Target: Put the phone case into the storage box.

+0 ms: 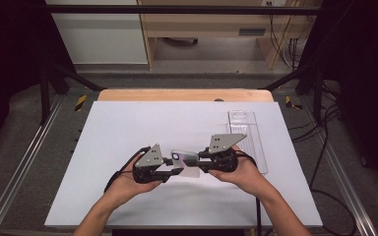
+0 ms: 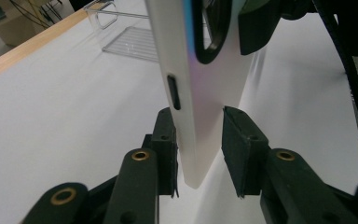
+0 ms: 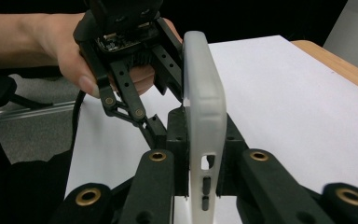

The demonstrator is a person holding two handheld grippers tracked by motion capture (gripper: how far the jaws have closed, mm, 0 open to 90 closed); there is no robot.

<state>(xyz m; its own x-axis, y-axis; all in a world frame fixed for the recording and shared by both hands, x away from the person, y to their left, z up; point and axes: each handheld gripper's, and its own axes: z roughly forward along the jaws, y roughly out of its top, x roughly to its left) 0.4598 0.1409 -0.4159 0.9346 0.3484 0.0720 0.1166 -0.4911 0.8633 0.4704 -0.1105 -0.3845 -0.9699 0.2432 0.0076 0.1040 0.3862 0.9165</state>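
Note:
A frosted white phone case (image 1: 184,161) hangs above the white table between my two grippers. In the right gripper view the case (image 3: 205,88) stands edge-on, and my right gripper (image 3: 205,149) is shut on its near end, beside the button cut-outs. The case's (image 2: 200,84) other end sits between the jaws of my left gripper (image 2: 199,140). One finger (image 2: 165,140) lies against the edge with the slot, and a slim gap seems to remain at the other pad. From above, the left gripper (image 1: 174,170) and the right gripper (image 1: 202,160) face each other, each held in a hand.
A clear plastic tray (image 1: 248,137) lies flat on the white table top (image 1: 128,132) at the right, just beyond the right hand. A wooden edge (image 1: 184,95) runs along the far side. Metal rails and cables flank the table.

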